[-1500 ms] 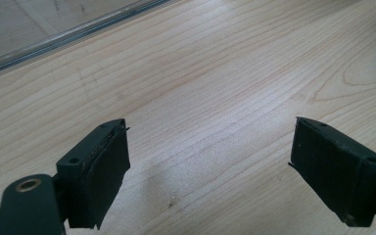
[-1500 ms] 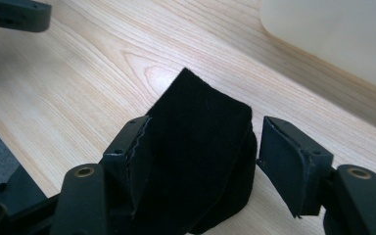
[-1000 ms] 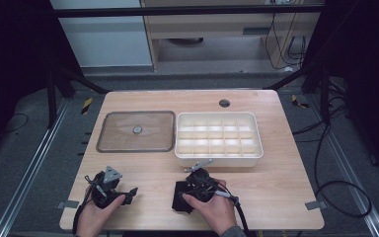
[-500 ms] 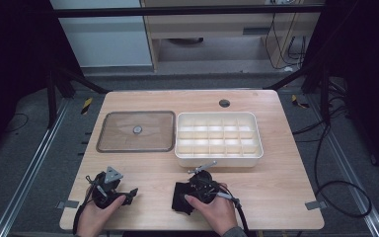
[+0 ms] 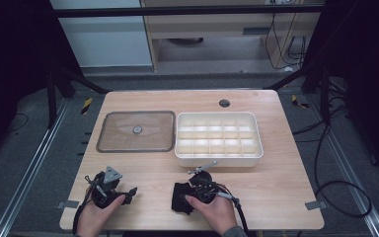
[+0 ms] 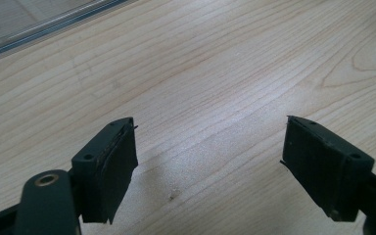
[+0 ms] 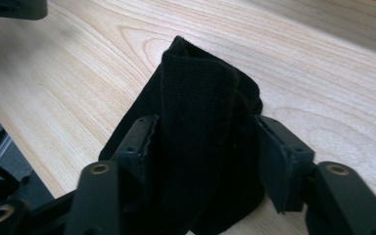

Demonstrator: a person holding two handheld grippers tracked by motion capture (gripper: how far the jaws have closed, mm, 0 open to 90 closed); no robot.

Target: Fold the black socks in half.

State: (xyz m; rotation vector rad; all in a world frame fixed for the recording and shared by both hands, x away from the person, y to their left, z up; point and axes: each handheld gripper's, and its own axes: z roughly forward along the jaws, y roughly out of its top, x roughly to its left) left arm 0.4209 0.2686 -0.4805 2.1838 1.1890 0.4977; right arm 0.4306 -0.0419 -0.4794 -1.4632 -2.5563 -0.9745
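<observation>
A folded black cloth point(image 7: 196, 98) lies on the wooden table point(image 5: 276, 177) near its front edge, seen in the high view as a dark black cloth point(image 5: 179, 197). My right gripper point(image 7: 205, 137) is shut on the black cloth, one jaw pressing each side of the raised fold. In the high view the right gripper point(image 5: 186, 196) points left, held by a hand. My left gripper point(image 6: 209, 147) is open over bare wood with nothing between its jaws. The left gripper point(image 5: 130, 192) sits at the front left, pointing right toward the cloth and apart from it.
A white compartment tray point(image 5: 219, 157) stands just behind the right gripper. To its left lies a clear flat lid point(image 5: 128, 140) with a small knob; its edge shows as the lid point(image 6: 39, 29). A round cable hole point(image 5: 224, 103) is at the back.
</observation>
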